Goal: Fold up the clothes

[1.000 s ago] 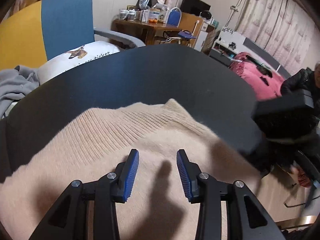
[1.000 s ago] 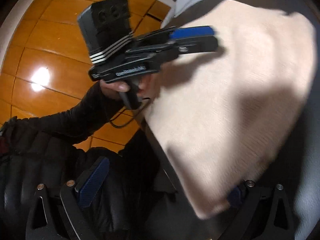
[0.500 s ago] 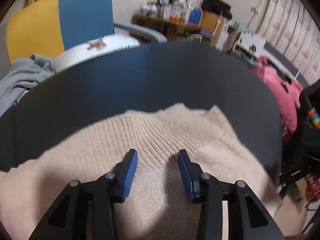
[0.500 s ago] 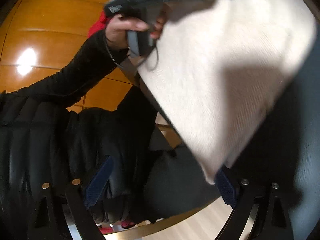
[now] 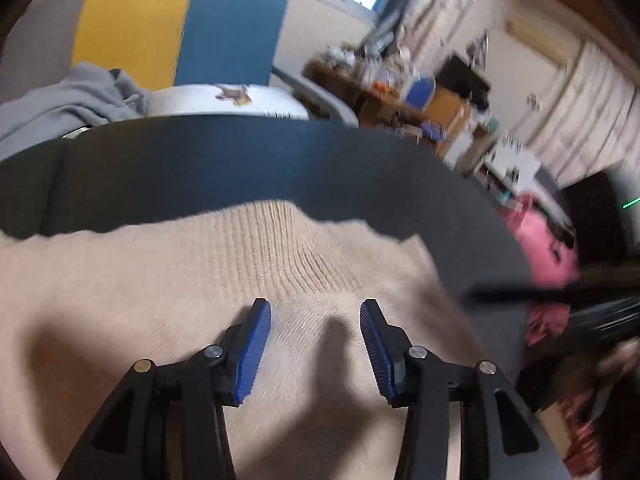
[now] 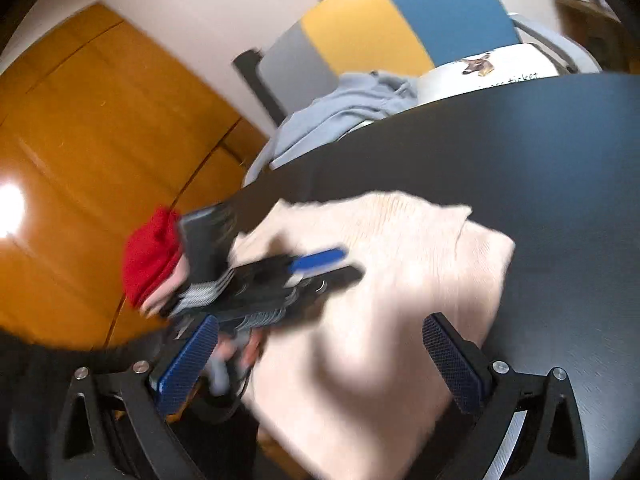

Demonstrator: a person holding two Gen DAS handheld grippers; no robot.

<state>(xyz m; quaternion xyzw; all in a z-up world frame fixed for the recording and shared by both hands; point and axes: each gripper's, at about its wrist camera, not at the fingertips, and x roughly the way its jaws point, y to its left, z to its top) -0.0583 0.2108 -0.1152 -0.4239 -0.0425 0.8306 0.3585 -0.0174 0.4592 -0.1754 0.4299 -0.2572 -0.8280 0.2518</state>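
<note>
Left wrist view: beige sweater (image 5: pixel 248 280) flat on dark table (image 5: pixel 280 160); left gripper (image 5: pixel 316 340) above it, jaws opening, pinching nothing. Could snag the knit and undo the fold.

Right wrist view: right gripper (image 6: pixel 320 360) spread wide, empty, near sweater's corner. Beyond the sweater, grey garment (image 6: pixel 344 108) on chair (image 6: pixel 400 20); nothing blocking.

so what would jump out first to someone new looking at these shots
A beige knit sweater lies spread over the near half of a dark round table, under both grippers. Behind the table stands a chair with a yellow and blue back, a grey garment heaped on its seat.
</note>
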